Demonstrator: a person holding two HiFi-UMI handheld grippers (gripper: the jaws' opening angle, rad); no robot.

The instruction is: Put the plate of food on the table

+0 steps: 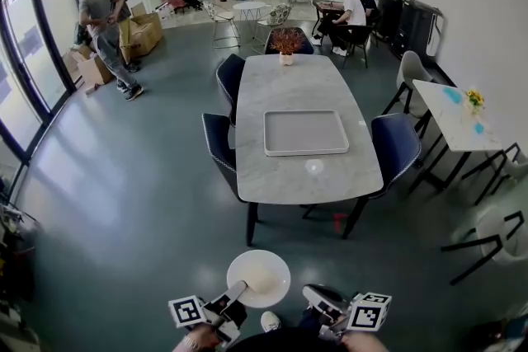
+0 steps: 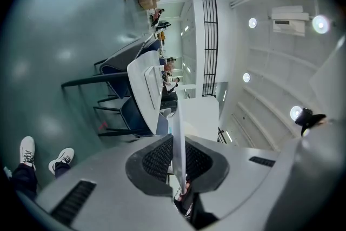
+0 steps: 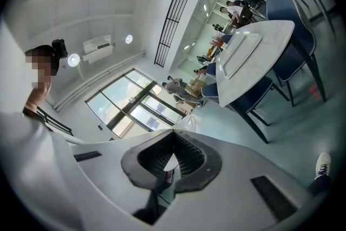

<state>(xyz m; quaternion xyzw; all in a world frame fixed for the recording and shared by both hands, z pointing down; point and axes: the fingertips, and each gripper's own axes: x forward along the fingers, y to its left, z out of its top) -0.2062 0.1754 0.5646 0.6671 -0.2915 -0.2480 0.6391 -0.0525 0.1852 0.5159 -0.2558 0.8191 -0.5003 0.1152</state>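
Clamps the left tongs (image 1: 238, 290), nearly closed, on the rim of the plate (image 1: 262, 274). Holds the right tongs (image 1: 312, 293) pressed together, empty, just beside it. Has the plate over the floor (image 1: 140, 202), well apart from the surface (image 1: 289, 86) and its tray (image 1: 305, 133).

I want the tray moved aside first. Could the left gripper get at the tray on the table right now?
Probably not: the left gripper is shut on the plate, and the tray lies far across open floor.
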